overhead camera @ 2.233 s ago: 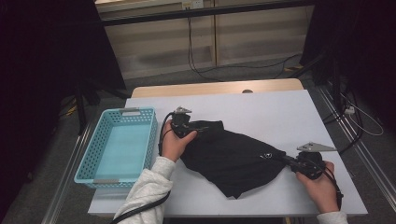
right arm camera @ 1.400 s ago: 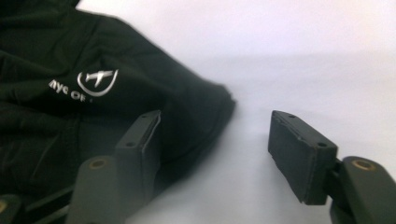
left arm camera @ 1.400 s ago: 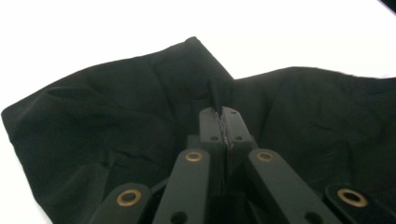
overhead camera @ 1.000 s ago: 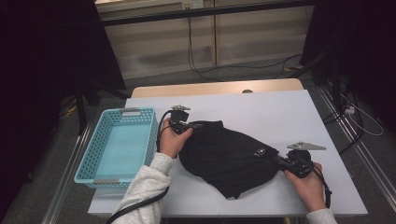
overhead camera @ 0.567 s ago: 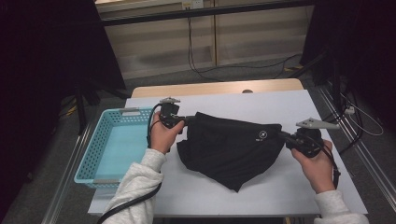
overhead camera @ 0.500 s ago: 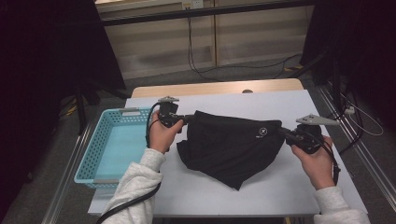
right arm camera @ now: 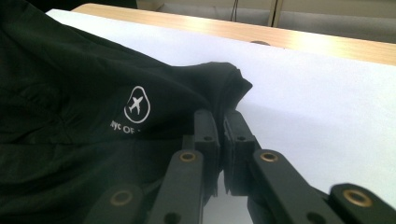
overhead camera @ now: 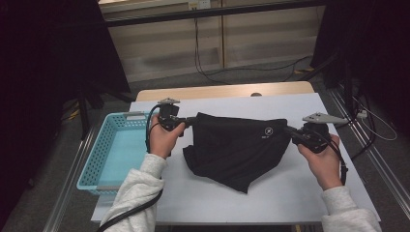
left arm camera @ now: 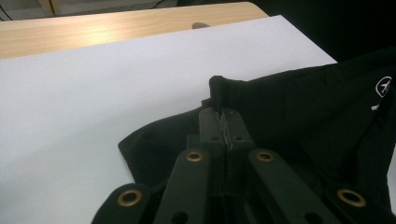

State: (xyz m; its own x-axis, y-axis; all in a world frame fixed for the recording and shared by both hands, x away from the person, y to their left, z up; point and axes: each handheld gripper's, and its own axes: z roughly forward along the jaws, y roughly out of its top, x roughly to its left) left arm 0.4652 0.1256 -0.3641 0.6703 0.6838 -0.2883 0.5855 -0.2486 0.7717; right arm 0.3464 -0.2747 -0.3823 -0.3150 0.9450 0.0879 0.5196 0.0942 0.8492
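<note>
while both claws pinch its corners, soft black garment (overhead camera: 237, 147) hangs taut, creased.

Light blue perforated basket (overhead camera: 113, 154) was set at the table's left edge, white sheet (overhead camera: 290, 188) was spread over the wooden tabletop (overhead camera: 222, 91), black cables (overhead camera: 203, 53) were trailed across the grey floor behind

High view overlooks table (overhead camera: 270, 193); gripper views close, seemingly facing inward.
</note>
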